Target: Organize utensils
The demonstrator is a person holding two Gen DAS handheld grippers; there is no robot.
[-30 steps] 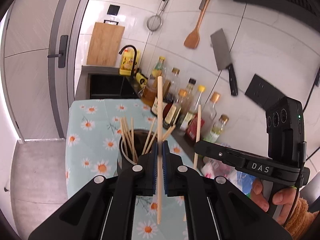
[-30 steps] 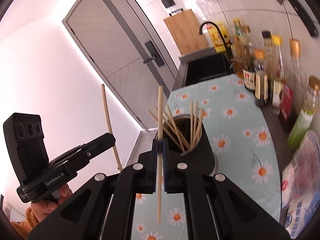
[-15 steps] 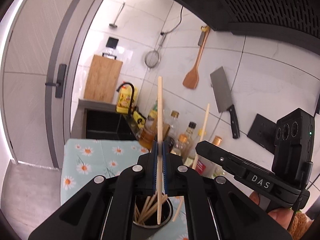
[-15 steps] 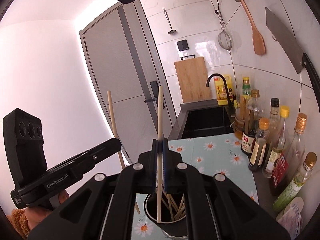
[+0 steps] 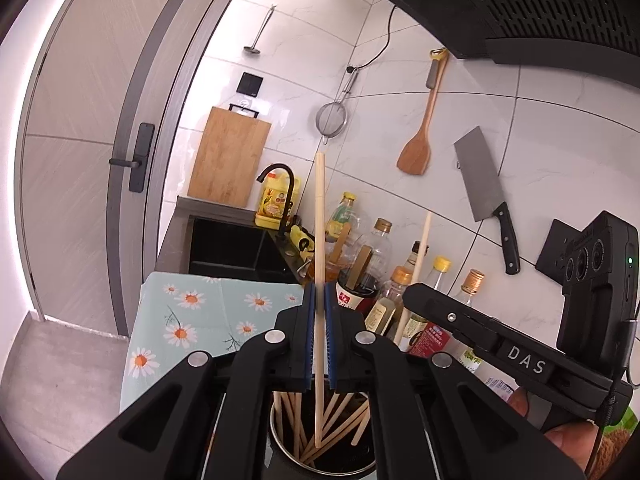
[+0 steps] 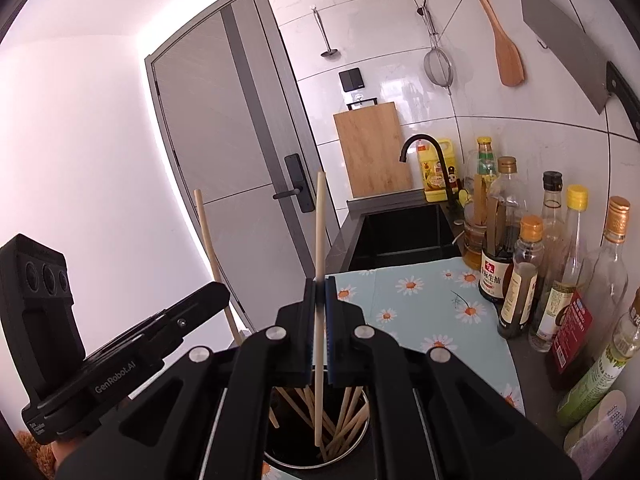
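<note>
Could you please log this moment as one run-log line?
left claw: shut on chopstick | right claw: shut on chopstick | both over holder | phase: inserting

The black holder (image 5: 320,460) is cut off at the bottom of the left wrist picture, so its base does not show. The arms of the left hand-held gripper (image 5: 319,336) hide its near sides. The sticks inside it (image 5: 344,424) go down into the dark, and their low ends cannot be seen. In the right wrist picture the right hand-held gripper (image 6: 319,332) hides the near rim of the holder too. The cleaver (image 6: 568,44) on the far wall runs off the right edge. The small print on the bottles (image 6: 520,280) is too tiny to read.
</note>
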